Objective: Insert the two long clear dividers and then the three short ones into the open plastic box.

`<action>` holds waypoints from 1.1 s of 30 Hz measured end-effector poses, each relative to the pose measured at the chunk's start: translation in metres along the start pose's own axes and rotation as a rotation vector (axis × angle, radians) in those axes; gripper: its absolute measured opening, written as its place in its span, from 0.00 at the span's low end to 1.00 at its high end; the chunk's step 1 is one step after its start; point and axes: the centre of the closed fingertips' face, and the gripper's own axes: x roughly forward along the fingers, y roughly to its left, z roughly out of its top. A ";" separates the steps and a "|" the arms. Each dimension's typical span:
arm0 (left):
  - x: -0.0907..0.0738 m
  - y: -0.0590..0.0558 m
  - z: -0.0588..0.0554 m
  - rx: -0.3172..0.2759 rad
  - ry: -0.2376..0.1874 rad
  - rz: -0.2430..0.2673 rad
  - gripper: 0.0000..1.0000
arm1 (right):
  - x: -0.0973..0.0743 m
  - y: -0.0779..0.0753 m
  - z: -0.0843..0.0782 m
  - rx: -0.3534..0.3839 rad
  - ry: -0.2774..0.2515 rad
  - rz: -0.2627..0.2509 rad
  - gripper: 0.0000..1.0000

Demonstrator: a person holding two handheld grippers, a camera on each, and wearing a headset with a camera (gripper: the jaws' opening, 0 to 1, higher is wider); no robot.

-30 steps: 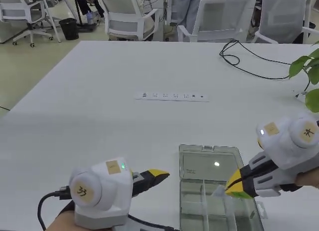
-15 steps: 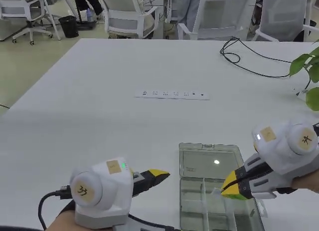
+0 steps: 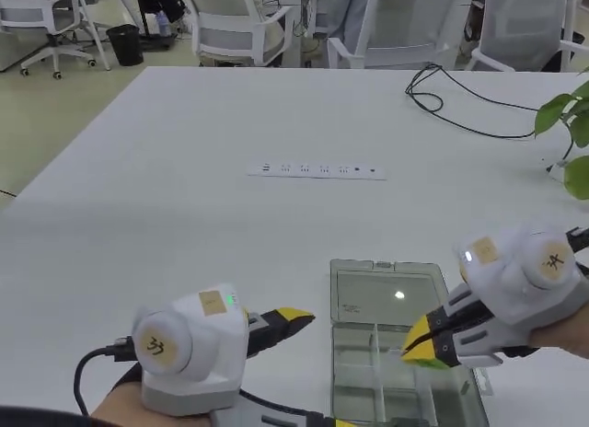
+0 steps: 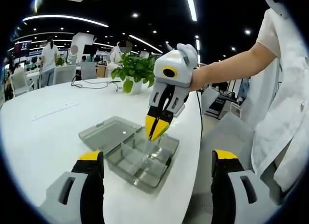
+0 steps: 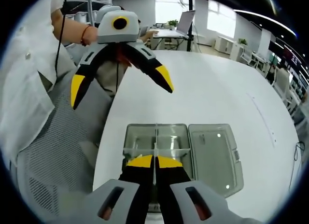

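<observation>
Remote view of a divider insertion. The open plastic box (image 3: pixel 333 364) sits on the white table (image 3: pixel 184 169) at my near right, with its lid (image 3: pixel 386 296) folded flat on the far side. The right gripper (image 3: pixel 416 346) hangs over the box's base with its jaws clamped on a thin clear divider (image 5: pixel 155 141), which I see edge-on in the right gripper view, standing upright and reaching down into the box. I cannot tell whether it is a long or a short piece. Clear partitions already appear to stand in the base, but I cannot count them through the transparent walls. The left gripper (image 3: pixel 293 318) hovers just left of the box with its jaws spread wide, holding nothing and not touching the box. I judge the step in hand to be seating this divider. To do it well, I should keep the plate vertical, line both its ends up with the facing slots, and press straight down without twisting. A tilted plate is likely to jam or flex. The light box may slide under the push, so it would be wise to rest the left gripper against its near wall.
</observation>
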 end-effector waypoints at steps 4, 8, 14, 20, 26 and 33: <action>0.000 0.001 -0.002 0.003 0.005 0.002 0.96 | 0.007 -0.001 -0.004 0.008 0.031 0.007 0.03; 0.000 0.001 -0.009 0.021 0.035 0.001 0.98 | 0.016 -0.002 -0.011 0.009 0.069 0.014 0.03; -0.001 0.003 -0.016 0.029 0.062 0.005 1.00 | 0.023 -0.001 -0.019 -0.003 0.121 0.013 0.03; -0.001 0.005 -0.020 0.035 0.081 0.009 1.00 | 0.029 -0.002 -0.023 -0.022 0.163 0.012 0.03; 0.000 0.007 -0.025 0.046 0.101 0.010 1.00 | 0.029 -0.002 -0.025 -0.019 0.172 0.011 0.03; 0.000 0.010 -0.030 0.055 0.118 0.019 1.00 | 0.030 -0.002 -0.026 -0.028 0.183 0.008 0.03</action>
